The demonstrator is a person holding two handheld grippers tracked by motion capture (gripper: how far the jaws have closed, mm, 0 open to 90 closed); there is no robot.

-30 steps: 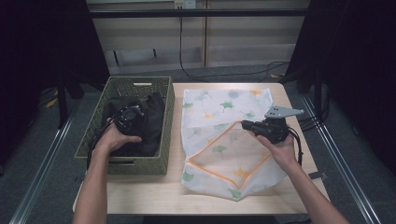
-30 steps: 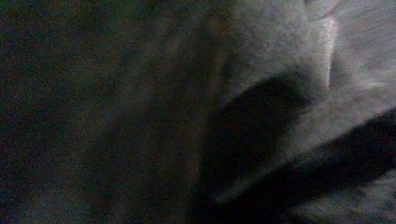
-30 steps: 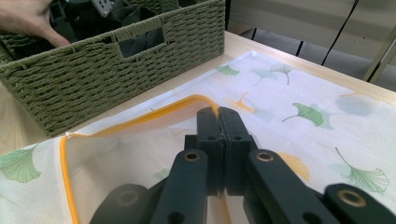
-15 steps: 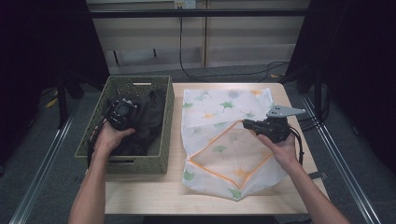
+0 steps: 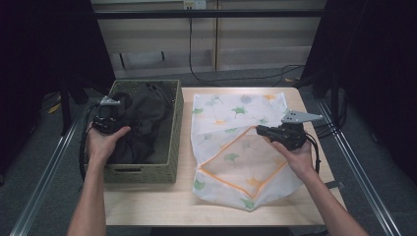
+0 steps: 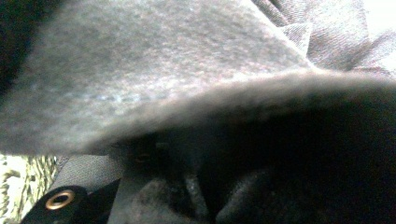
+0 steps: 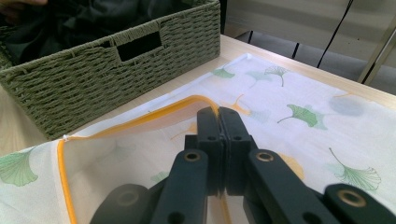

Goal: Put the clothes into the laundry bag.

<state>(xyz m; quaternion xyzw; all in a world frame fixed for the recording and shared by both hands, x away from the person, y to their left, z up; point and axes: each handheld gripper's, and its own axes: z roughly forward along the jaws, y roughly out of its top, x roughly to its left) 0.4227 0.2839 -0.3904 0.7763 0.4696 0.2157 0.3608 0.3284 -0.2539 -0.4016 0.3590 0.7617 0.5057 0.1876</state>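
At nine o'clock, my left gripper [image 5: 114, 118] has just clenched on the dark grey garment [image 5: 142, 123] (soft, crumpled) in the woven basket [image 5: 174, 128]. At three o'clock my right gripper [image 5: 261, 131] pinches the orange-trimmed mesh bag [image 5: 236, 118].

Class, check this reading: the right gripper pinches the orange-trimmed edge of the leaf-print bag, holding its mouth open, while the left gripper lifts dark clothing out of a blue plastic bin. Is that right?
One detail is wrong: the container is a green woven basket, not a blue plastic bin, as the high view shows. The rest stands: the right gripper pinches the orange-trimmed edge of the leaf-print bag, and the left gripper lifts dark clothing from the basket.
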